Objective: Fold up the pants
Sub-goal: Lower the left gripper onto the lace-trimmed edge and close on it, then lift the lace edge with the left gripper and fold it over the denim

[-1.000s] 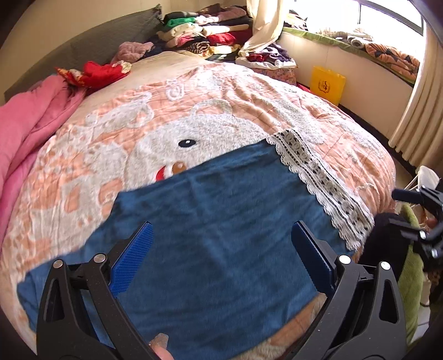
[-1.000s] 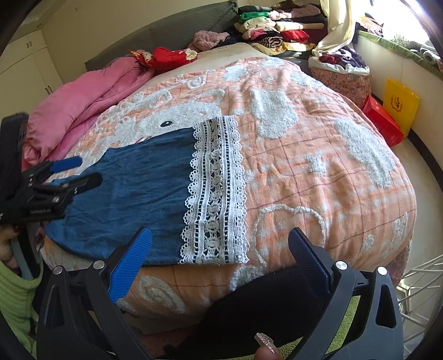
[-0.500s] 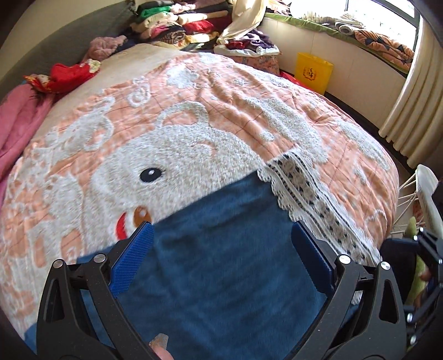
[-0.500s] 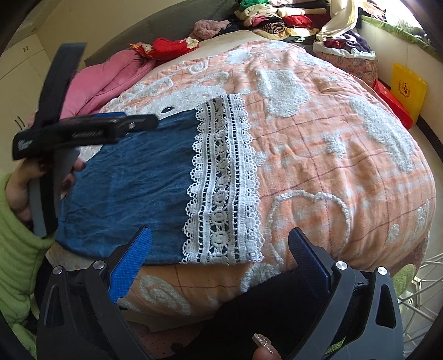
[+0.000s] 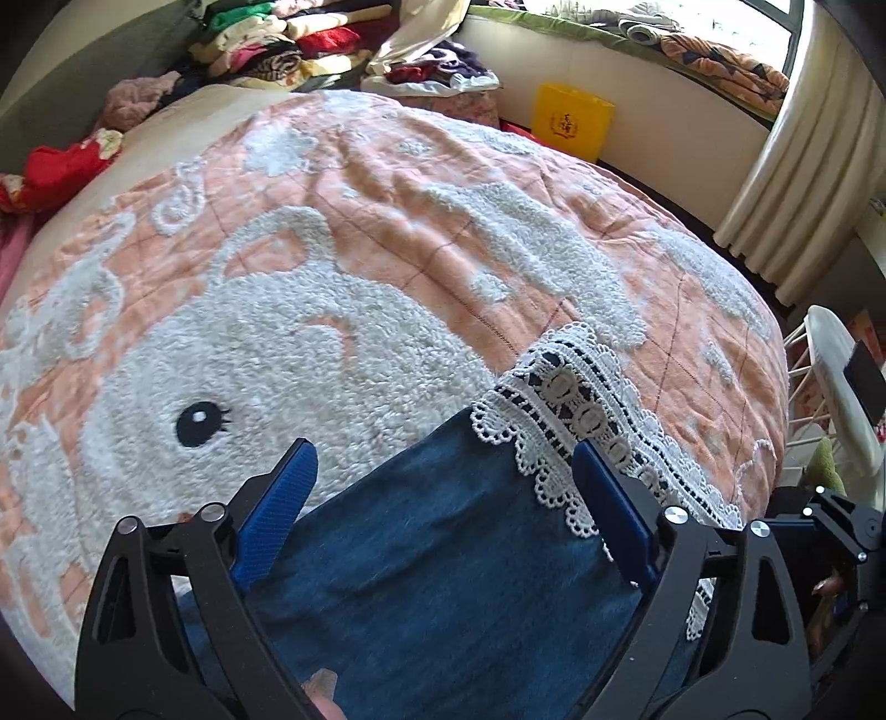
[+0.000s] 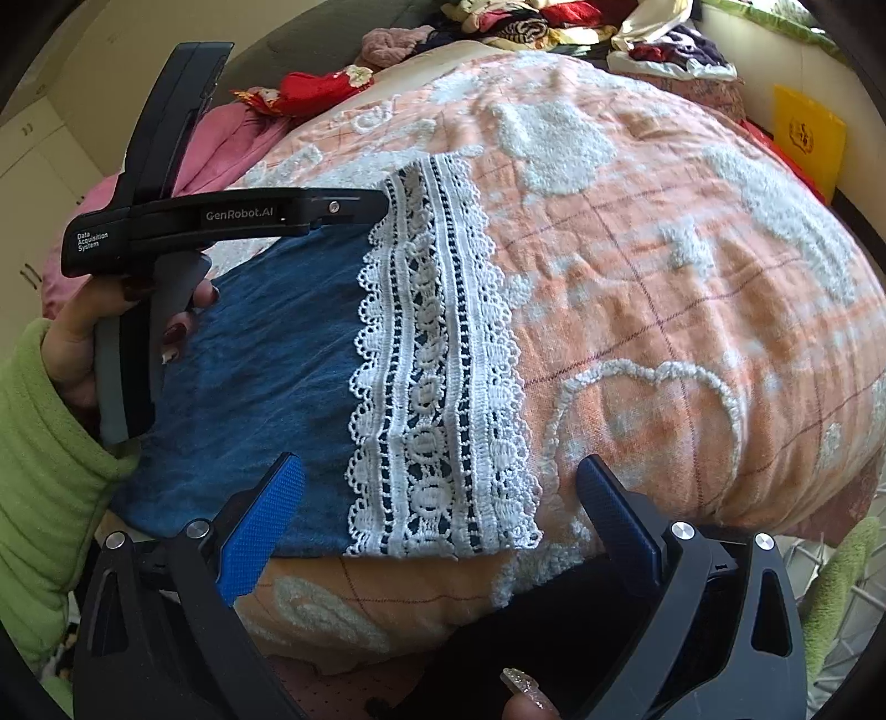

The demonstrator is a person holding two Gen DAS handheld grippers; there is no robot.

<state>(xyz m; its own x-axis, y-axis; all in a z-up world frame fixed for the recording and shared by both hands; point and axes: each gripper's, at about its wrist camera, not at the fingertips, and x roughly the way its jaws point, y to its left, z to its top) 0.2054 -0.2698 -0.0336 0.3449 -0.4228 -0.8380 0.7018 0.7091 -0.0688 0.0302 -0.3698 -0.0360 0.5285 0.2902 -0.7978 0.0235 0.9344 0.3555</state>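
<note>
A pair of blue denim pants [image 6: 266,376] lies flat on a peach bedspread [image 6: 692,310] with fluffy white animal shapes, close to the near edge of the bed. A wide band of white lace trim [image 6: 437,376] runs along the hem on the pants' right side; its lower corner sits just at the bed's near edge, where the spread drops away.

The left gripper [image 5: 443,487] hangs over the far part of the denim, its blue-padded jaws spread apart and just now narrowing a little, with cloth beneath them but nothing pinched. Its right finger [image 5: 609,509] is beside the scalloped lace edge. A hand [image 6: 83,338] in a green fleece sleeve [image 6: 39,471] holds this tool.

The right gripper [image 6: 437,498] hovers at the near edge, jaws wide, straddling the lace corner without touching it.

To the right of the lace, the bedspread is bare and open. Far behind, a pile of folded clothes [image 5: 288,39] lines the headboard; a yellow bag [image 5: 573,119] stands by the wall, and a pink quilt [image 6: 221,149] bunches at the left.
</note>
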